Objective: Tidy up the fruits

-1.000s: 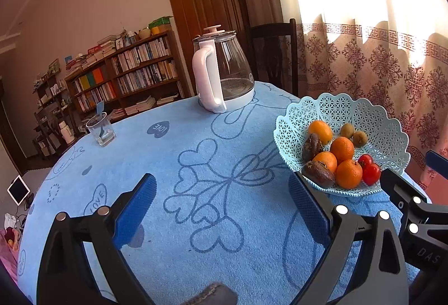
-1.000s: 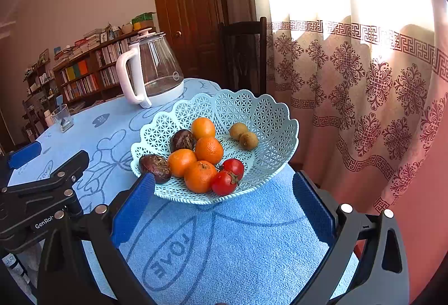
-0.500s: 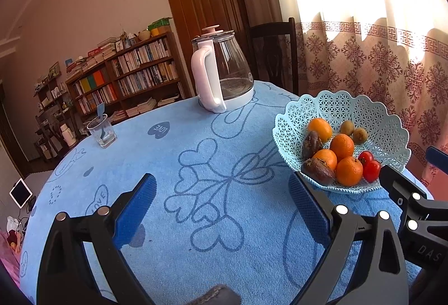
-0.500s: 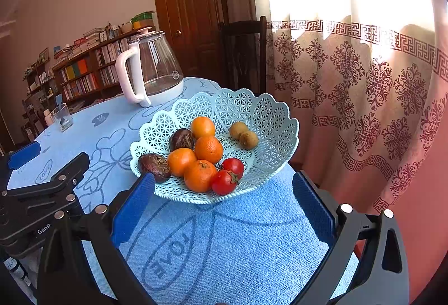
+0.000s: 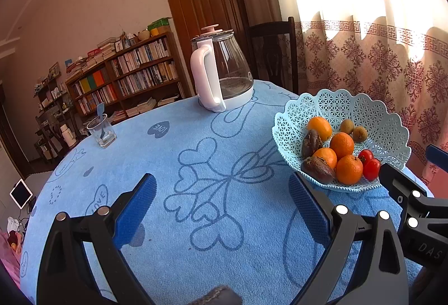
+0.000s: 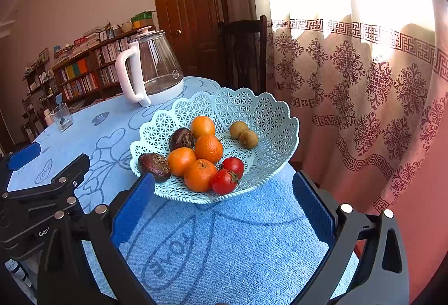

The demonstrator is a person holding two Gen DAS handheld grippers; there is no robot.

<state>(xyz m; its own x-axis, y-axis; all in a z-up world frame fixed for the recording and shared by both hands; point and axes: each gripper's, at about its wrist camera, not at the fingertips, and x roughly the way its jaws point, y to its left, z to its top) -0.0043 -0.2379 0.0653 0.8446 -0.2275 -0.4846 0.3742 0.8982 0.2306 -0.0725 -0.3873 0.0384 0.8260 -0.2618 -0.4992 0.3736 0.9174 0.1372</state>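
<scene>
A pale blue lattice fruit basket (image 6: 268, 120) (image 5: 386, 123) stands near the table's right edge. It holds several oranges (image 6: 208, 148) (image 5: 342, 144), two red tomatoes (image 6: 224, 181) (image 5: 371, 169), two kiwis (image 6: 248, 138) (image 5: 359, 133) and two dark wrinkled passion fruits (image 6: 154, 163) (image 5: 319, 169). My right gripper (image 6: 222, 209) is open just in front of the basket, nothing between its blue pads. My left gripper (image 5: 222, 216) is open over the bare cloth, left of the basket. Each gripper shows at the edge of the other's view.
A round table under a blue towel cloth (image 5: 196, 165) with heart prints. A glass kettle with a white handle (image 5: 221, 75) (image 6: 151, 69) stands at the back, a small glass with a spoon (image 5: 101, 130) at the left. A dark chair (image 6: 243, 53) and patterned curtain stand behind.
Both views have shifted only slightly; the left gripper has drifted a little lower in the right wrist view. The fruits and basket have not moved, and both grippers stay open.
</scene>
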